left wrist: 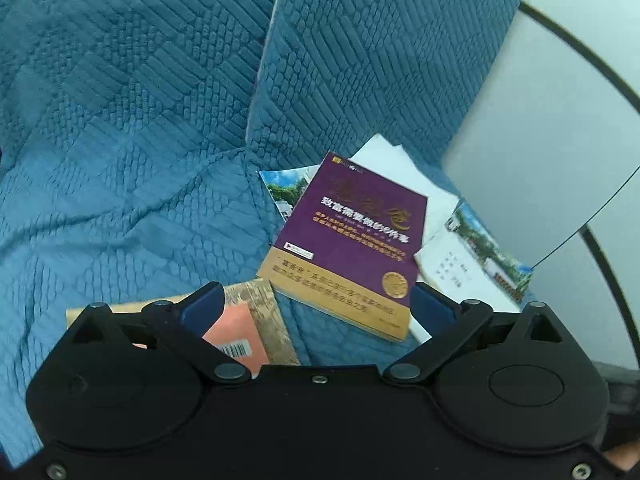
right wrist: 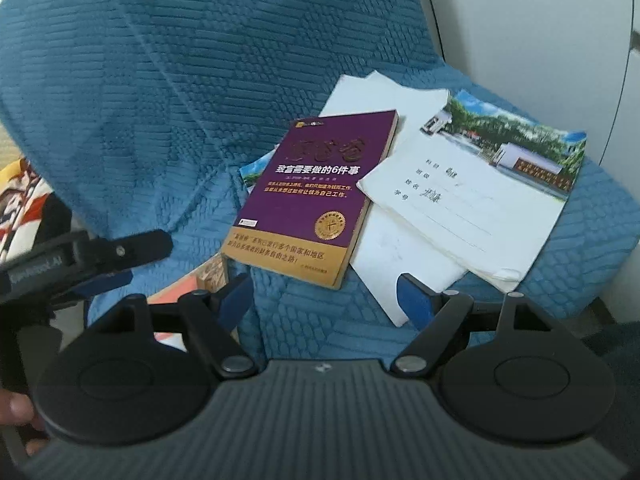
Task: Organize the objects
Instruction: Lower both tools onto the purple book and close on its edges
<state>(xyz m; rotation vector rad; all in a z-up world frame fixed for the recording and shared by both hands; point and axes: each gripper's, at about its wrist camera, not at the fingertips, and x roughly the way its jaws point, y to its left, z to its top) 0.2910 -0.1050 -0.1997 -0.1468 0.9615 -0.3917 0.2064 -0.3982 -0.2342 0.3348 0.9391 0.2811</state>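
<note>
Both empty, spread wide: left gripper (left wrist: pixel 316 300) above orange book (left wrist: pixel 240 332), right gripper (right wrist: pixel 326 292) near purple book (right wrist: pixel 316 188); farther right, white notebook (right wrist: pixel 480 196) overlapping loose sheets, scattered across blue sofa (right wrist: pixel 160 100), likely awaiting stacking.

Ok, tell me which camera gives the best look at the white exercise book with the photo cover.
Right wrist view: the white exercise book with the photo cover lies fully visible, handwritten lines showing. In the left wrist view it sits at the edge, smaller, partly hidden behind the gripper.
</note>
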